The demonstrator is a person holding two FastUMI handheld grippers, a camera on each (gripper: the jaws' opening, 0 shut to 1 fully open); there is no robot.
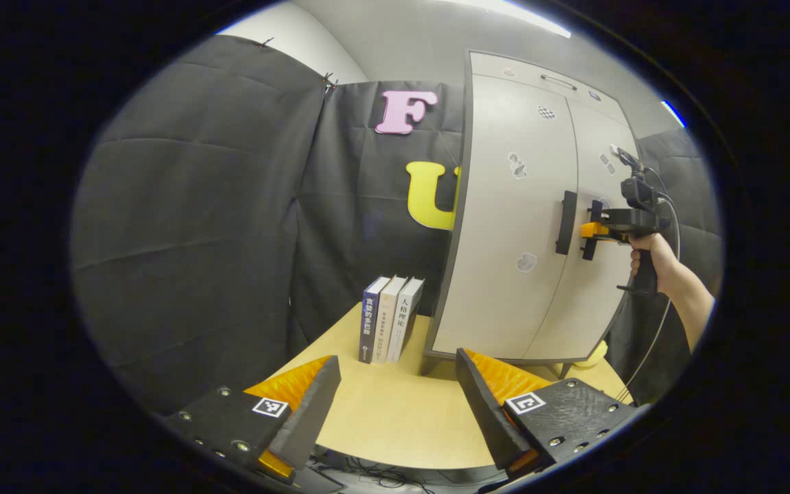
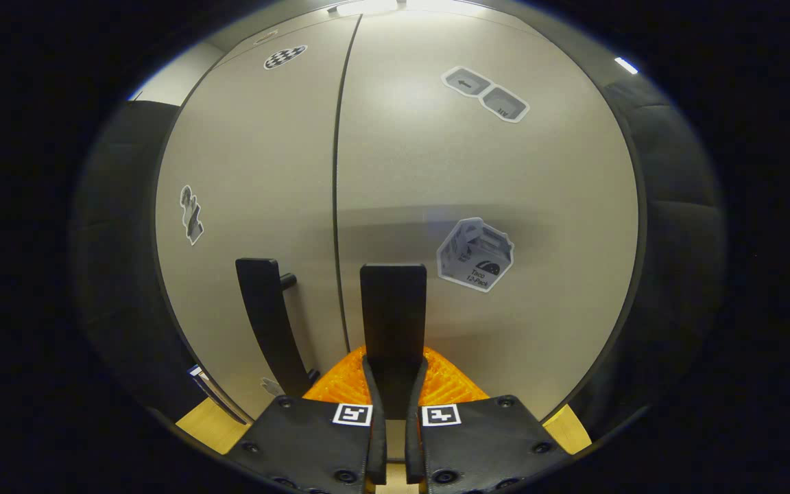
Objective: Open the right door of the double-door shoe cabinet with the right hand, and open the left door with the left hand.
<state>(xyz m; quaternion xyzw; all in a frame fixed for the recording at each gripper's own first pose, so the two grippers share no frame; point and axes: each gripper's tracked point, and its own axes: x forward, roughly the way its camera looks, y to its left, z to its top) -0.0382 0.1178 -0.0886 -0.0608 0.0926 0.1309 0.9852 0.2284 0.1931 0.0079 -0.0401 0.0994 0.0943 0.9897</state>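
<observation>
A light grey double-door shoe cabinet (image 1: pixel 505 288) stands on the wooden table, both doors closed. In the right gripper view, my right gripper (image 2: pixel 393 367) is shut on the right door's black vertical handle (image 2: pixel 393 302), which runs up between the fingers. The left door's black handle (image 2: pixel 268 322) stands just to its left, across the door seam. In the left gripper view, a hand (image 1: pixel 649 257) holds the right gripper (image 1: pixel 590 231) against the right door handle (image 1: pixel 596 237), beside the left door handle (image 1: pixel 565 223). My left gripper (image 1: pixel 396 357) is open, low over the table and well short of the cabinet.
Three upright books (image 1: pixel 389 319) stand on the table (image 1: pixel 395 418) just left of the cabinet's front corner. Black cloth walls close the booth behind and to the left. Stickers dot both doors. A cable hangs from the right gripper.
</observation>
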